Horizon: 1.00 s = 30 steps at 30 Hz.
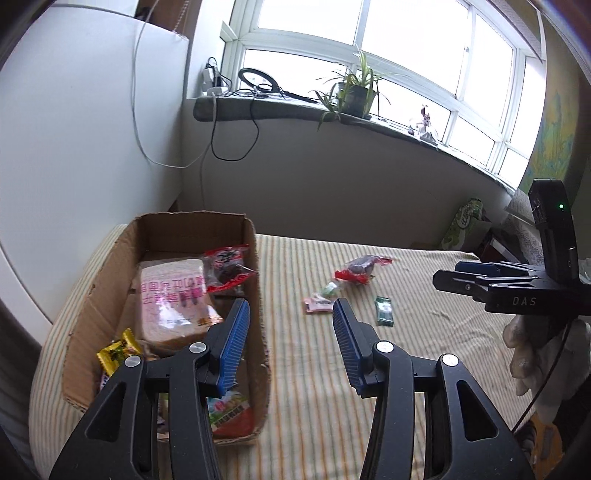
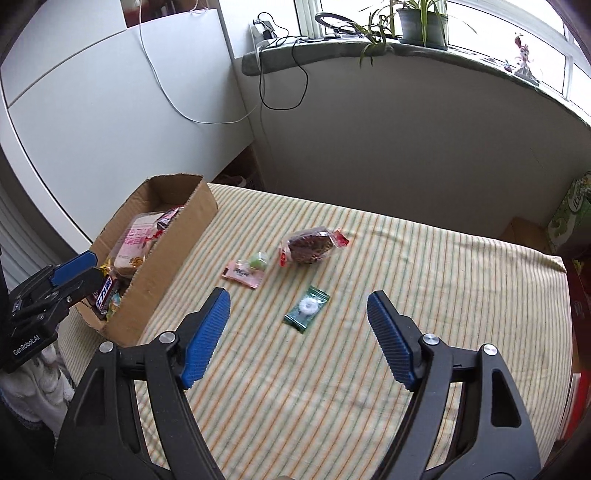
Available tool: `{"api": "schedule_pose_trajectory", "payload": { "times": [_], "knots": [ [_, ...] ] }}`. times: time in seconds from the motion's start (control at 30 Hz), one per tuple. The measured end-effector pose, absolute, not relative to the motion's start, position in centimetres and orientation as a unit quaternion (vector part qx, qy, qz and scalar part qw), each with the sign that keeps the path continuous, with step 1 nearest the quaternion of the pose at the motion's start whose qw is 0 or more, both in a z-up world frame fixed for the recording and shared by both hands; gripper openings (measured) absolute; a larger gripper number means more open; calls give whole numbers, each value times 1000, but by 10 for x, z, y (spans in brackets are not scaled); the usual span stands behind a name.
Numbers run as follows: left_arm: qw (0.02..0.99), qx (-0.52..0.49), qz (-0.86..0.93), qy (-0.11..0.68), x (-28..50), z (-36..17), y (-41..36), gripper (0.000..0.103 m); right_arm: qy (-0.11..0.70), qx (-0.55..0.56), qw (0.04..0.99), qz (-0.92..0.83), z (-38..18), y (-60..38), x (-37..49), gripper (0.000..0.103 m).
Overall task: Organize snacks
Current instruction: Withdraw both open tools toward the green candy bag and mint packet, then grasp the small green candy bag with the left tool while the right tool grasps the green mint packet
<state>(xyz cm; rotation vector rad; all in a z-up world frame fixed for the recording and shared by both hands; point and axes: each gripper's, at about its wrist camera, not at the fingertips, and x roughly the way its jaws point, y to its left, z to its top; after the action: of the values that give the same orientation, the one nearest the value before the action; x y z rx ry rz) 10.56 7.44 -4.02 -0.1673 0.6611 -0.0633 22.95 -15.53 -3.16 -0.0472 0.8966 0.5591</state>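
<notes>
A cardboard box stands on the striped cloth at the left, holding a pink bread pack, a red-wrapped snack and a yellow candy. My left gripper hangs open and empty over the box's right wall. On the cloth lie a brown cake in a clear and red wrapper, a pink packet, a small green candy and a green packet. My right gripper is open and empty above the cloth. The green packet lies just beyond its fingertips.
A white cabinet stands behind the box. The window sill carries a potted plant and cables. A green carton sits past the cloth's far right corner. A gloved hand holds the right gripper.
</notes>
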Motion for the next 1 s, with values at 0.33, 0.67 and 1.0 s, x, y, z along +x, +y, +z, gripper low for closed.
{"api": "schedule_pose_trajectory", "payload": {
  "times": [0.33, 0.67, 1.0],
  "knots": [
    [932, -68, -64, 350, 136, -58, 24, 46, 434, 5, 857, 277, -41, -170, 259, 79],
    [917, -69, -60, 389, 161, -92, 14, 46, 467, -11, 830, 304, -82, -146, 266, 73],
    [912, -104, -48, 394, 189, -100, 28, 46, 484, -23, 821, 303, -111, -145, 265, 58]
  ]
}}
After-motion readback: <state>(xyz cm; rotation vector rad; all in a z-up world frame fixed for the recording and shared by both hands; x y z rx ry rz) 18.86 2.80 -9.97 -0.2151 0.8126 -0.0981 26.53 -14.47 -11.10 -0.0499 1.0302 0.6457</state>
